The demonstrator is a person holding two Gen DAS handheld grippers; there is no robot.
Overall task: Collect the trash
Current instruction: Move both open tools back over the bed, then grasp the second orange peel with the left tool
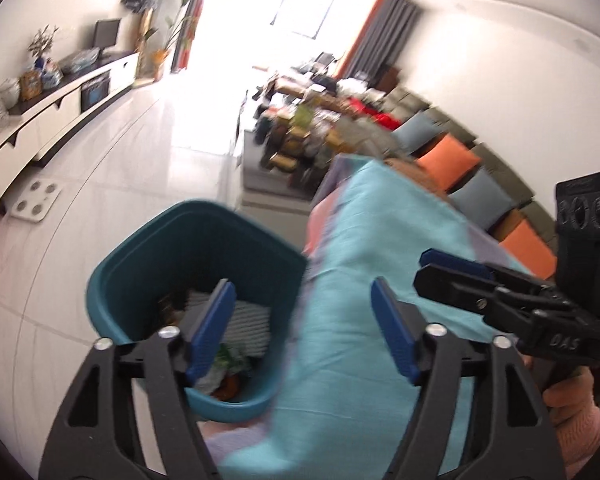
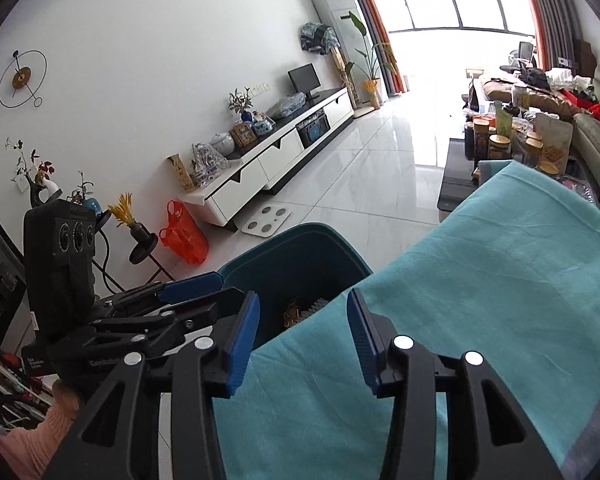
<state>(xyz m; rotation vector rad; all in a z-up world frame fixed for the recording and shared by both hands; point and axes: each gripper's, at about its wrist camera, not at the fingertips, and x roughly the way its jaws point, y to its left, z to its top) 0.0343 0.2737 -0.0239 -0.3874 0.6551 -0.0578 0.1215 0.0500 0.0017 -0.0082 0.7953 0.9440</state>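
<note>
Turquoise cloth (image 2: 480,300) spreads beneath and beyond the right gripper (image 2: 303,340), whose jaws stand apart, holding nothing. Ahead of them sits the teal bin (image 1: 140,252) with trash (image 1: 228,360) inside; the left gripper (image 1: 303,328) gapes empty over its rim

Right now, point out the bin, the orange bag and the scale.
bin (image 2: 300,242): right wrist view, on the inner wall below the far rim.
orange bag (image 2: 182,234): right wrist view, on the middle of the bag.
scale (image 2: 266,216): right wrist view, on the middle of its white top.
</note>
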